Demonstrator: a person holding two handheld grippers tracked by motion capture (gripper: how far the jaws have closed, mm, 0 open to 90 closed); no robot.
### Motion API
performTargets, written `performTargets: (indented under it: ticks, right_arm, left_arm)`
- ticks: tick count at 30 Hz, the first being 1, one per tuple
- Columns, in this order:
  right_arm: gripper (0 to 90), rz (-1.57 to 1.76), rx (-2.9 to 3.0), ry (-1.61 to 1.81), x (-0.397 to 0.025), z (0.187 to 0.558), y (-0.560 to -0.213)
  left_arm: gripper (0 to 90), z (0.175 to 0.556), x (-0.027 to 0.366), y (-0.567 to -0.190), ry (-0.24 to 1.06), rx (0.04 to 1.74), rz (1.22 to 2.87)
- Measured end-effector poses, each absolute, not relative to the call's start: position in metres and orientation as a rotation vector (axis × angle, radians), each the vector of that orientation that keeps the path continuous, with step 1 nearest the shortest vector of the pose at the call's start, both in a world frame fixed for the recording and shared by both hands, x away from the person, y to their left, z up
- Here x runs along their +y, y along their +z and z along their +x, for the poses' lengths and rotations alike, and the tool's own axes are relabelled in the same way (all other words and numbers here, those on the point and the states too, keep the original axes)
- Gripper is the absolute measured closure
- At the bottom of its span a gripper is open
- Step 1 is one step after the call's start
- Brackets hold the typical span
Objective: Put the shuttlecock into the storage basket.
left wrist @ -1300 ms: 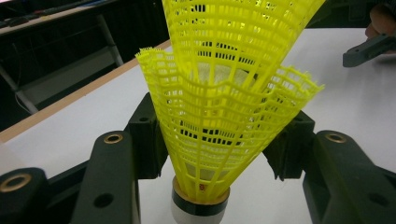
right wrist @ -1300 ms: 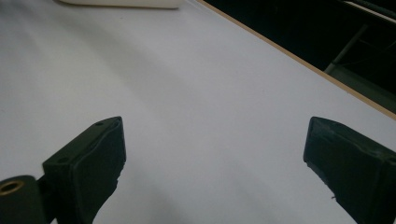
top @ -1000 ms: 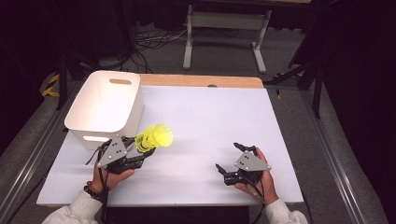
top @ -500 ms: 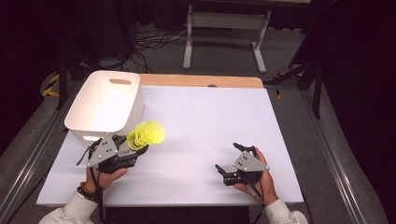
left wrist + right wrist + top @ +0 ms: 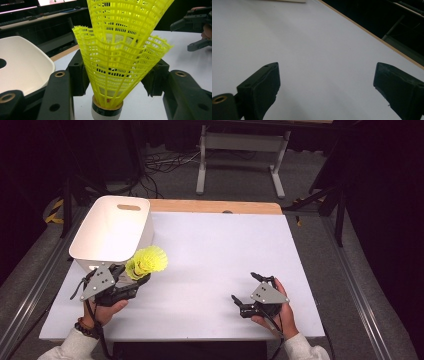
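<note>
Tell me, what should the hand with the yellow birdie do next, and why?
Probably lift it a little up and over the rim of the white bin, then let go. The left tool is shut on the yellow shuttlecock, held right beside the bin's near corner but not above its opening. The right tool rests open, apart on the table.

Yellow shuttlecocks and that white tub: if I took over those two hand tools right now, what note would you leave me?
Left gripper: shut on the yellow shuttlecocks, two nested, held beside the white bin near its front corner.
Right gripper: open, holding nothing, over the white table.
Done: shuttlecocks picked up.
Left: probably carry them over the bin's rim and let go; they are not in it yet.
</note>
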State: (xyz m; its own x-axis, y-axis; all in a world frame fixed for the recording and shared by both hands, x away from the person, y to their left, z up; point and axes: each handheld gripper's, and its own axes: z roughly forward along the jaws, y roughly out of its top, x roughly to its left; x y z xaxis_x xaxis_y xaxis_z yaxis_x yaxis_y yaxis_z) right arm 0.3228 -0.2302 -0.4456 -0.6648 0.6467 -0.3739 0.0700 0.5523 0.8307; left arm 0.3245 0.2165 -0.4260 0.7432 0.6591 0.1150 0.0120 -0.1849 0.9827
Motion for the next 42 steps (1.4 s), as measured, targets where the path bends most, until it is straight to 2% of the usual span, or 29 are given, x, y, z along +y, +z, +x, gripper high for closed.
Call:
performTargets:
  ticks: [21,42]
  right_arm:
    - [7.7,0.564,2.122,1.078,-0.228,0.323,-0.447]
    - [7.7,0.580,2.144,1.086,-0.227,0.325,-0.449]
  left_arm:
    - [46.5,0.316,0.248,-0.416,0.675,0.602,1.612]
    - [45.4,0.325,0.256,-0.402,0.678,0.648,1.556]
